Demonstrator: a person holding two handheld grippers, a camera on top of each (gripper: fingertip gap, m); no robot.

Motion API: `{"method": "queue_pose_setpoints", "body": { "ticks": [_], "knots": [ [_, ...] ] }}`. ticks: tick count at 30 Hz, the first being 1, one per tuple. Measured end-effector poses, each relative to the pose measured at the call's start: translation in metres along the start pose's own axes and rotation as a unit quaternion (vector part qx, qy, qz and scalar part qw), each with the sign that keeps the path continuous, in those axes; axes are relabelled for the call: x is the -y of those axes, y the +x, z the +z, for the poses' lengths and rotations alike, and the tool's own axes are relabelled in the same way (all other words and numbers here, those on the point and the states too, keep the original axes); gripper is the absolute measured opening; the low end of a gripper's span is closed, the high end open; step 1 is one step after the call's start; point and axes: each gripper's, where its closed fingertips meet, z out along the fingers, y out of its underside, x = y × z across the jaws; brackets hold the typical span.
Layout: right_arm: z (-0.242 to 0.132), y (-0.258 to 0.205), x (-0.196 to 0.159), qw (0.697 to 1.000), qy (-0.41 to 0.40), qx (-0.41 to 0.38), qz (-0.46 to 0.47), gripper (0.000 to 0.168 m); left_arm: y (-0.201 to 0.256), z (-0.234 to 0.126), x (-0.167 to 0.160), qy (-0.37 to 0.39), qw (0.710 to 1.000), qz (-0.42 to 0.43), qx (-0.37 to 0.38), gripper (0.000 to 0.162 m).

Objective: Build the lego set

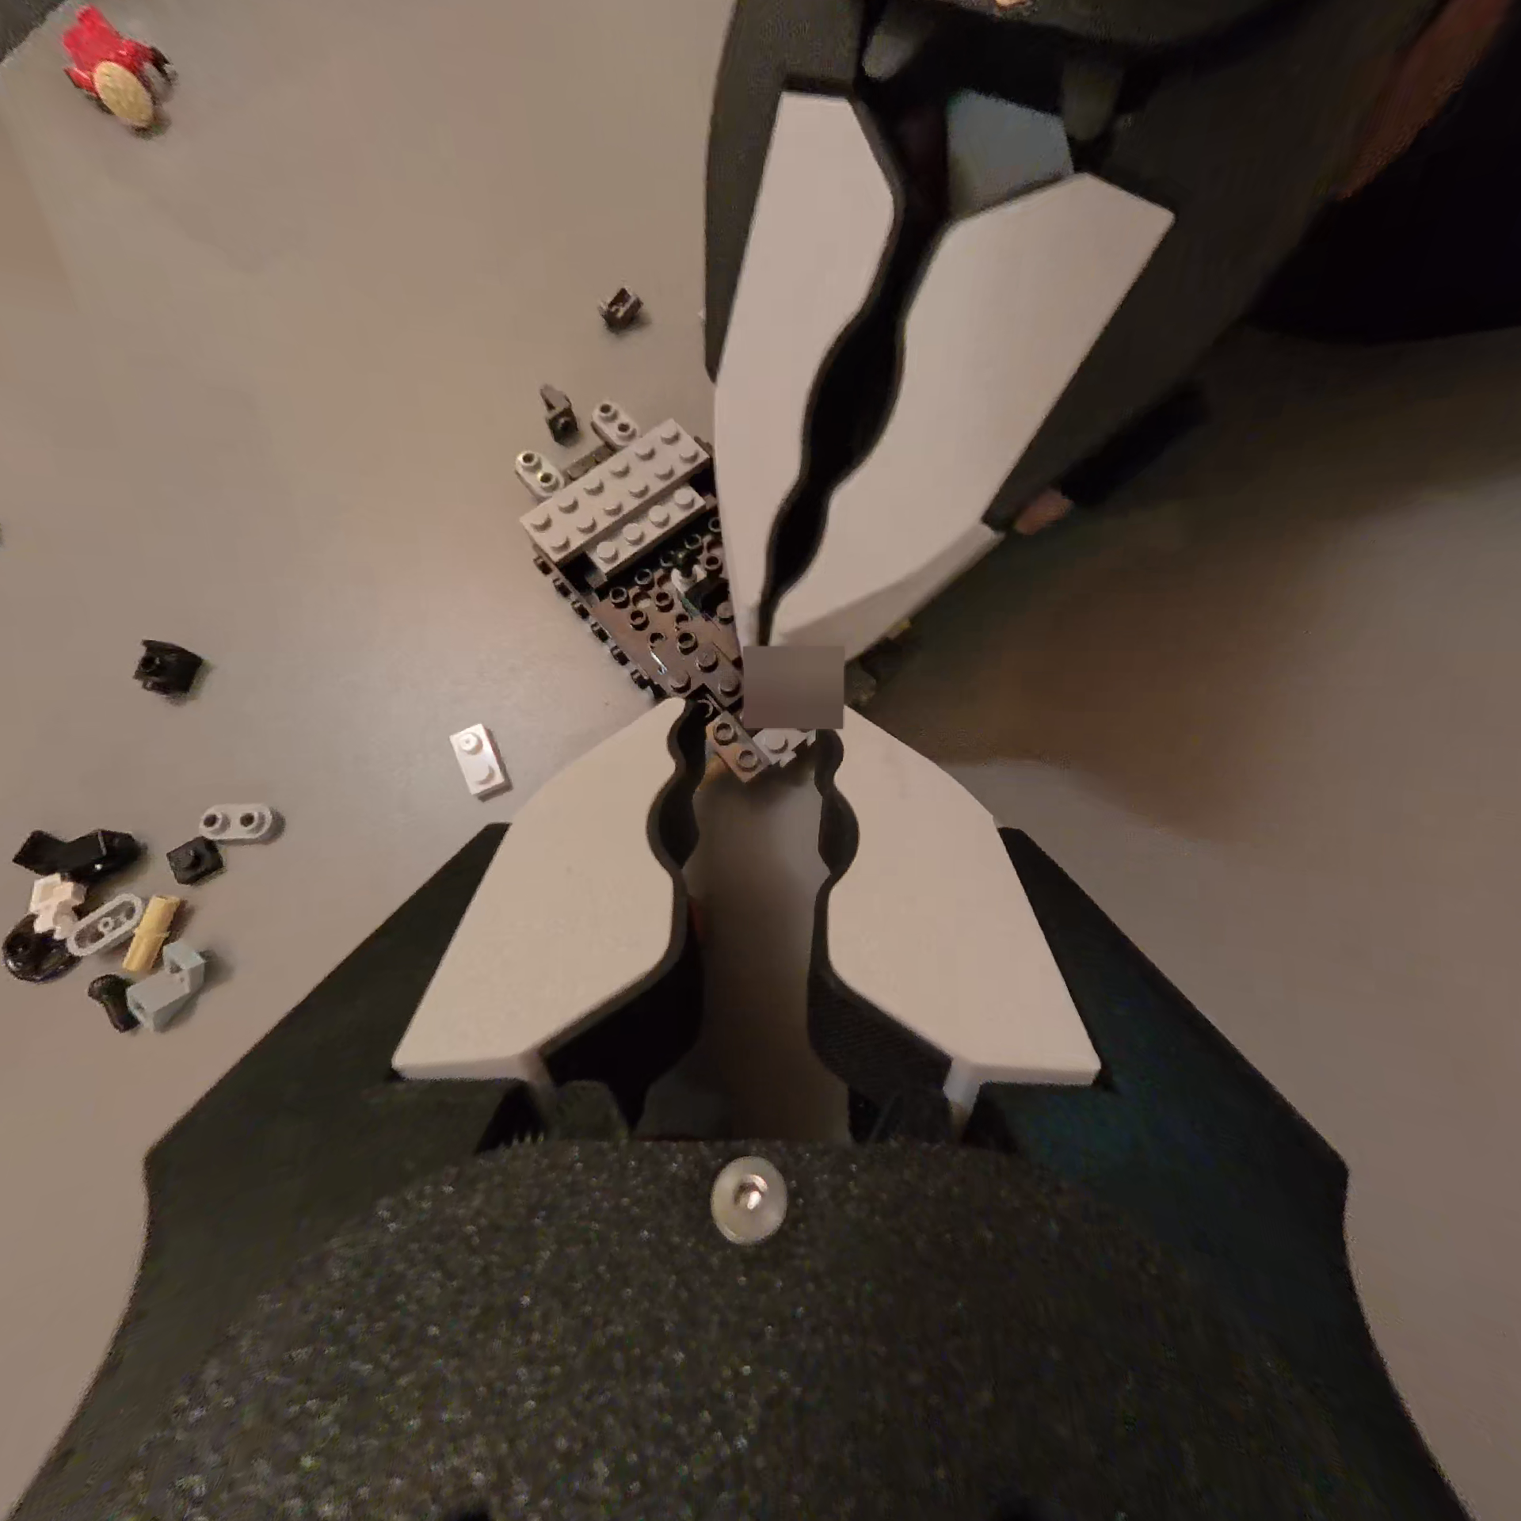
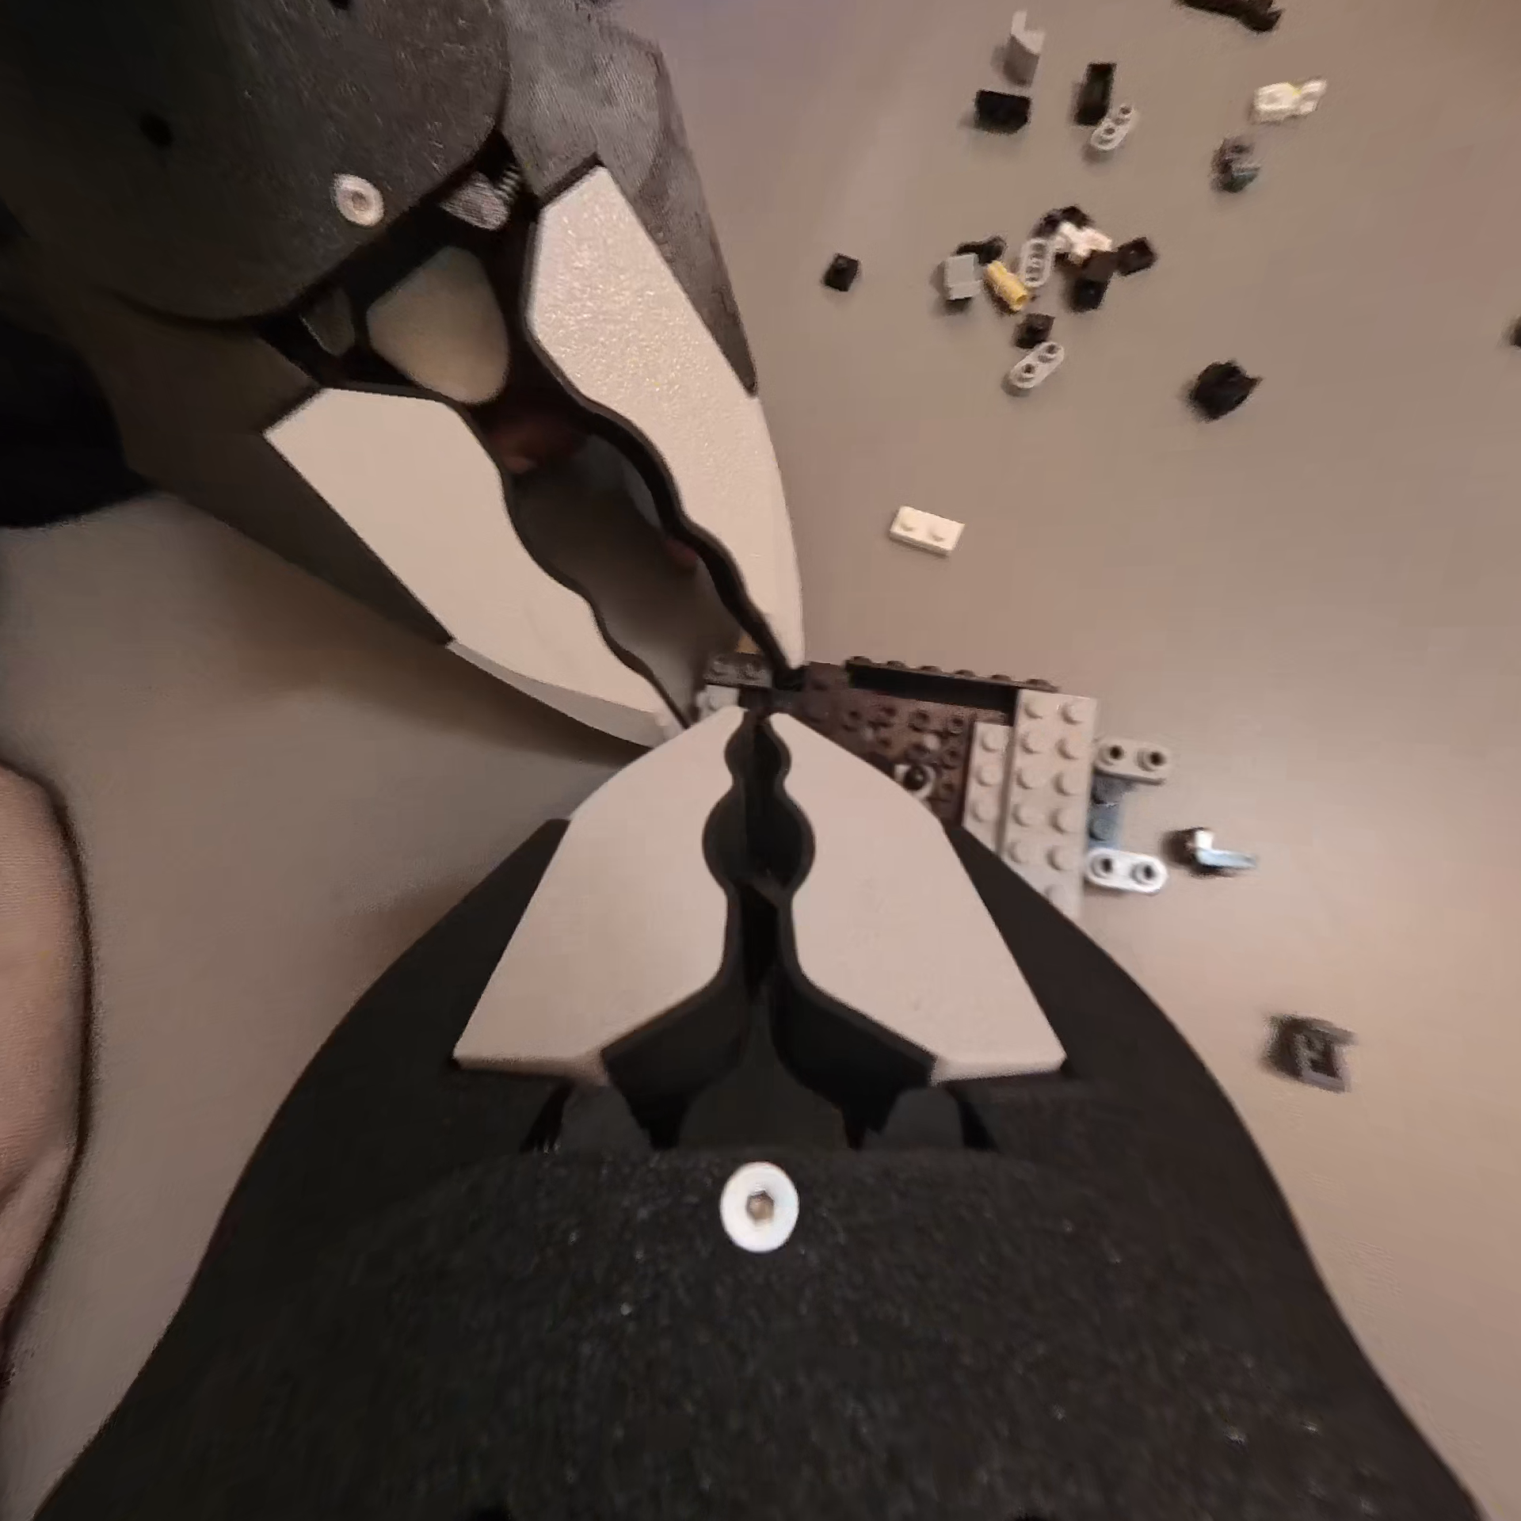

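Two hand-held grippers meet tip to tip over my half-built lego model (image 1: 634,568) on the desk (image 1: 1152,823). My left hand-held gripper (image 1: 753,741) is part open around the model's narrow grey end. My right hand-held gripper (image 2: 761,716) looks pinched almost closed at that same end; what it grips I cannot tell. Loose pieces (image 1: 107,913) lie well apart.

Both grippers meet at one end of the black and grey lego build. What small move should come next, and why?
Probably a gentle press straight down with the right gripper. Its jaws look shut at the near end of the lego build, where the left gripper has jaws apart around a small grey plate. A blur patch hides the contact, so whether the piece is seated is unclear.
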Motion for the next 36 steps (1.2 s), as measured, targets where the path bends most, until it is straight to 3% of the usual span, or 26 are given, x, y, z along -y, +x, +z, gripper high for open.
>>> {"method": "queue_pose_setpoints", "body": {
  "ticks": [2, 6, 11, 15, 19, 36],
  "knots": [
    [0.001, -0.001, -0.001, 0.999, 0.006, -0.018, -0.026, 0.000, 0.000, 0.000, 0.000, 0.001, 1.000, 0.005, -0.001, 0.025],
    [-0.012, 0.007, 0.011, 0.999, 0.049, -0.022, 0.007, 0.000, 0.000, -0.001, 0.000, 0.001, 1.000, 0.002, -0.004, 0.026],
    [-0.012, 0.014, 0.007, 0.998, 0.007, -0.041, -0.056, 0.015, 0.002, -0.001, 0.000, 0.003, 1.000, 0.008, -0.008, 0.025],
    [-0.006, 0.008, 0.006, 0.997, -0.043, -0.008, -0.070, 0.017, 0.004, -0.001, 0.001, 0.005, 1.000, 0.014, -0.012, 0.021],
    [0.004, 0.009, -0.001, 0.992, -0.092, -0.027, -0.086, 0.021, 0.003, -0.002, 0.001, 0.003, 1.000, 0.011, -0.013, 0.022],
    [0.014, 0.010, 0.008, 0.990, -0.142, -0.010, -0.011, 0.014, -0.006, -0.008, -0.008, -0.027, 1.000, -0.010, -0.001, 0.025]
  ]
}}
